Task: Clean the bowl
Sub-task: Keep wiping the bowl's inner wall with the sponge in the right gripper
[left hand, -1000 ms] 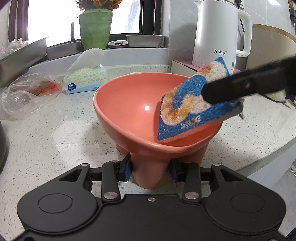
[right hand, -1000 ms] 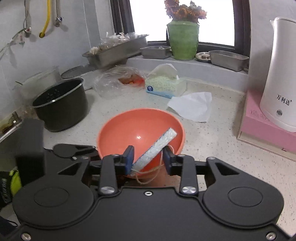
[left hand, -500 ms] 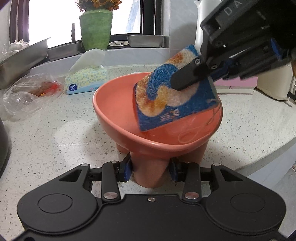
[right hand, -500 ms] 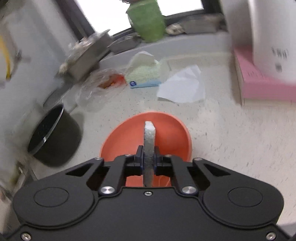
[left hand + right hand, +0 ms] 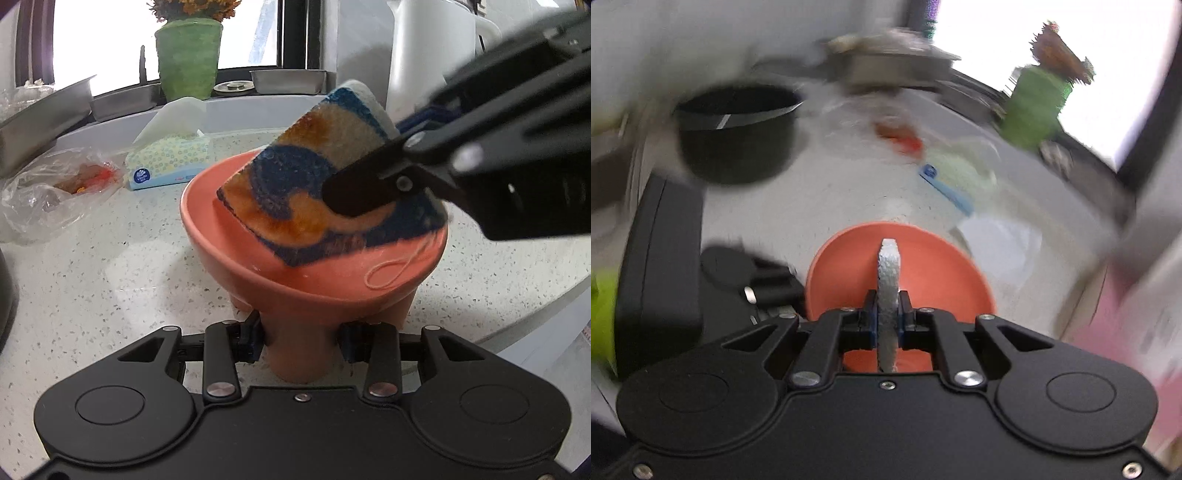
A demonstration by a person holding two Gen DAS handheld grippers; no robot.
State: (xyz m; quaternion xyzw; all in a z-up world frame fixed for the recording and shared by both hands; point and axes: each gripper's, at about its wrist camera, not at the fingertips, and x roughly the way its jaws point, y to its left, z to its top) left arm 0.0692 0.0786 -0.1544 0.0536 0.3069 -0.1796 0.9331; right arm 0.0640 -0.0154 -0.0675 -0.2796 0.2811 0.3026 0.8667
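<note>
A home kitchen: speckled countertop (image 5: 110,266), electric kettle (image 5: 424,55), cooking pot (image 5: 735,136).

Left gripper (image 5: 301,341): matte black plastic body with two round recessed discs on top; silver screws at the finger pivots and one small centre screw; black fingers (image 5: 250,339) tipped with blue pads; right gripper (image 5: 887,321): same black housing, silver screws, corner bolts, blue pads; a lime-green patch beside a black block at the left edge, blurred.
</note>
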